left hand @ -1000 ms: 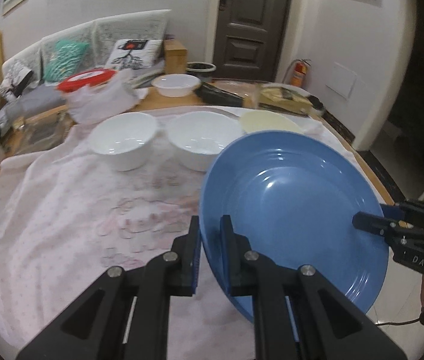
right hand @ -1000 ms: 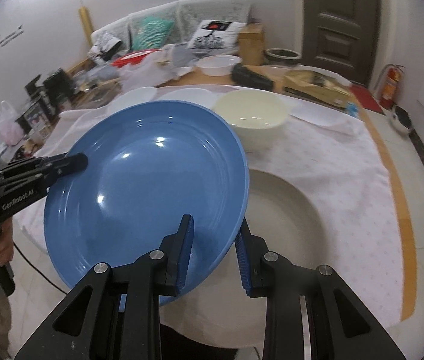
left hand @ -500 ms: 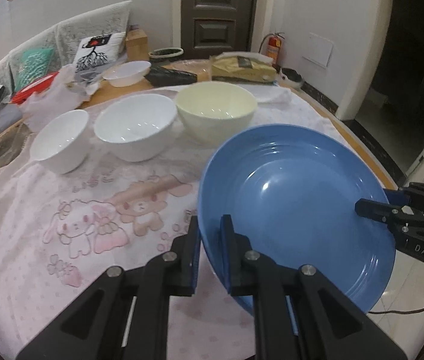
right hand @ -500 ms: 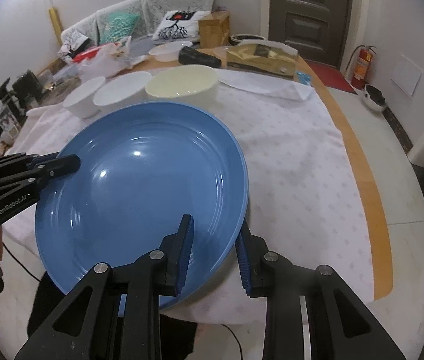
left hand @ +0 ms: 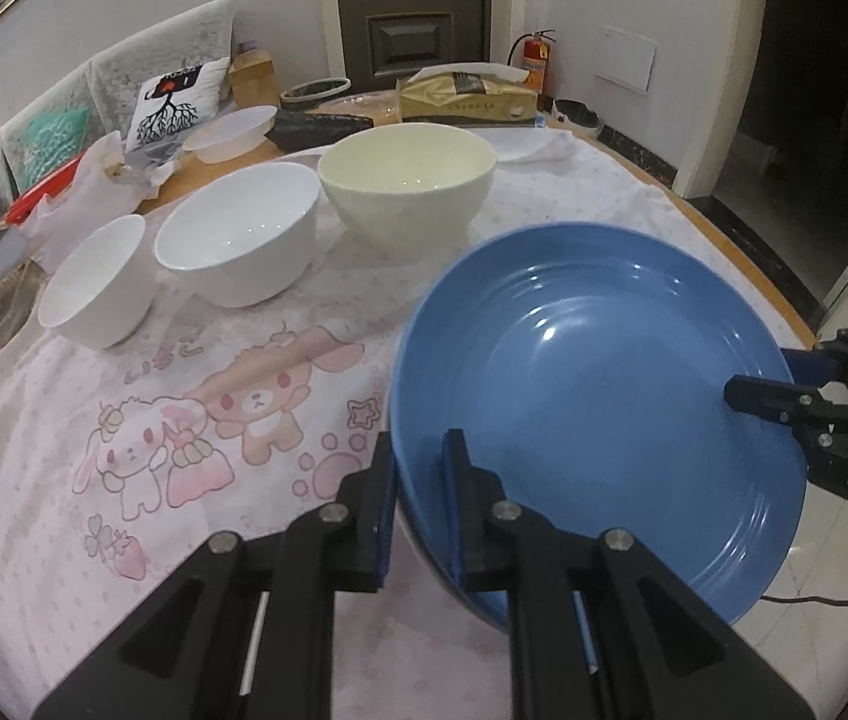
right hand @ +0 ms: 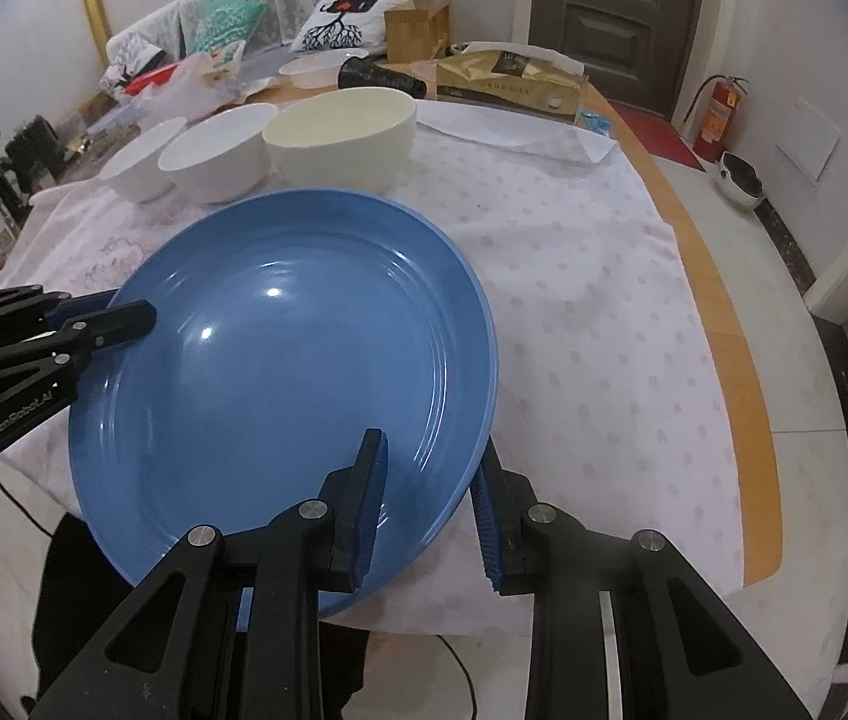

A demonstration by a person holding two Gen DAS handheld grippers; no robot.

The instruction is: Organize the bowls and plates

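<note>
**A:** Both tongs are on the blue plate (right hand: 279, 372) here: left gripper (left hand: 417, 474) clamped on the rim nearest its camera, right gripper (right hand: 427, 501) clamped across the opposite rim. The plate hangs over the table's near edge, above the pink tablecloth (left hand: 141, 420).

**B:** And the bowls sit in a row beyond it: small white bowl (left hand: 96, 291), larger white bowl (left hand: 240, 249), cream bowl (left hand: 408, 186).

**A:** To set it down well, I'd say lower both sides together, level, short of the cream bowl, and release only once the base is on the cloth.

**B:** Which way does it face?

**A:** Hollow side up, tilted, the rim towards the bowls looking higher. It's round, so no real long axis; the line between the two grips runs roughly along the table edge.
</note>
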